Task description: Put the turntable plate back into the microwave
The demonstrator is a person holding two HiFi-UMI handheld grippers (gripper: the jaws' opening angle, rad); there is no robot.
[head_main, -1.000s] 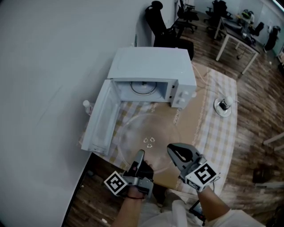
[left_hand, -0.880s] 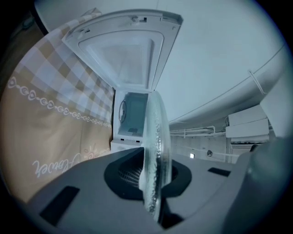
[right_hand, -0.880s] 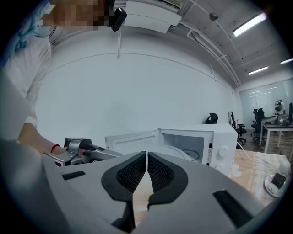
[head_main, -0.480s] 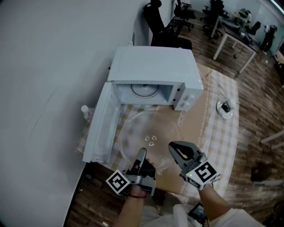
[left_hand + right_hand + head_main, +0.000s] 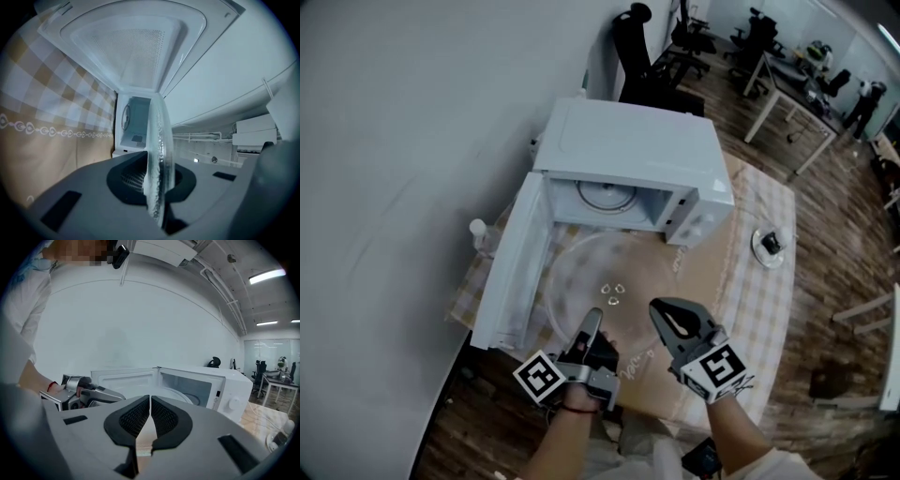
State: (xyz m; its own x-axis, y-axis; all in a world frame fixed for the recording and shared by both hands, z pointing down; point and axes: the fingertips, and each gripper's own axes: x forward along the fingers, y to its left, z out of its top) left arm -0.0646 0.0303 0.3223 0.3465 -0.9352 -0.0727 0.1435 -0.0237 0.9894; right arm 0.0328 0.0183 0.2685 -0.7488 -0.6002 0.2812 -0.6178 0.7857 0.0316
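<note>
The clear glass turntable plate hangs level just in front of the open white microwave. My left gripper is shut on its near rim. In the left gripper view the plate's edge stands pinched between the pads, with the microwave cavity straight ahead. My right gripper is shut on nothing, close by the plate's near right side. The right gripper view shows its pads together, the left gripper to its left and the microwave beyond. A roller ring lies inside the cavity.
The microwave door swings out to the left, alongside the plate. A brown mat lies over a checked tablecloth. At the right sits a small round white thing, and a small bottle stands left of the door. Office chairs and desks lie beyond.
Both grippers and the plate have moved a little toward the microwave's opening and slightly down. The grip on the plate is unchanged.
</note>
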